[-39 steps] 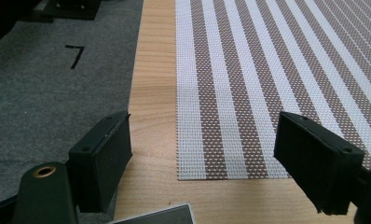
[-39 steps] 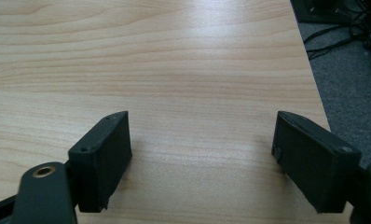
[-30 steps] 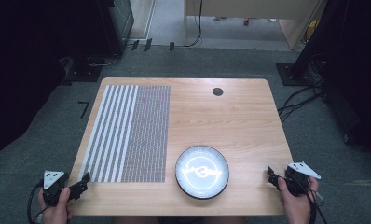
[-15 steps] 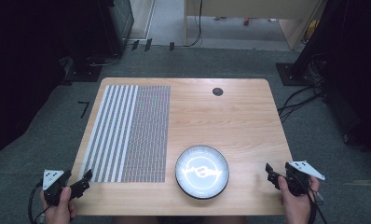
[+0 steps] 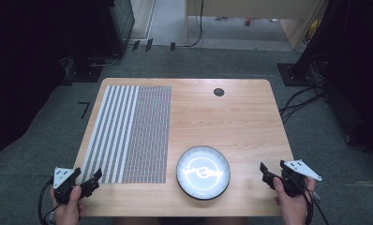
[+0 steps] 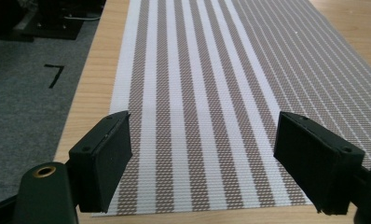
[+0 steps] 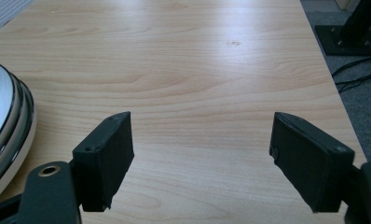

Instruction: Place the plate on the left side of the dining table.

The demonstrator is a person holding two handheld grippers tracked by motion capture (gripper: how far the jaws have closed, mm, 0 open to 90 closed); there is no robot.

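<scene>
The striped placemat (image 5: 128, 133) lies flat on the worktop's (image 5: 241, 117) left half: light, floppy, best pinched at its near edge. The plate (image 5: 203, 172), near front centre, looks stiff, breakable. Left gripper (image 6: 204, 158) and right gripper (image 7: 202, 158): fingers spread, empty.

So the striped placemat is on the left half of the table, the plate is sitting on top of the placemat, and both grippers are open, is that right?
Not quite. The plate sits on the bare wood of the table, just right of the striped placemat, not on it; the high view shows this. The rest holds: the placemat lies on the left half, and the left gripper and right gripper both have jaws apart with nothing between them.
</scene>
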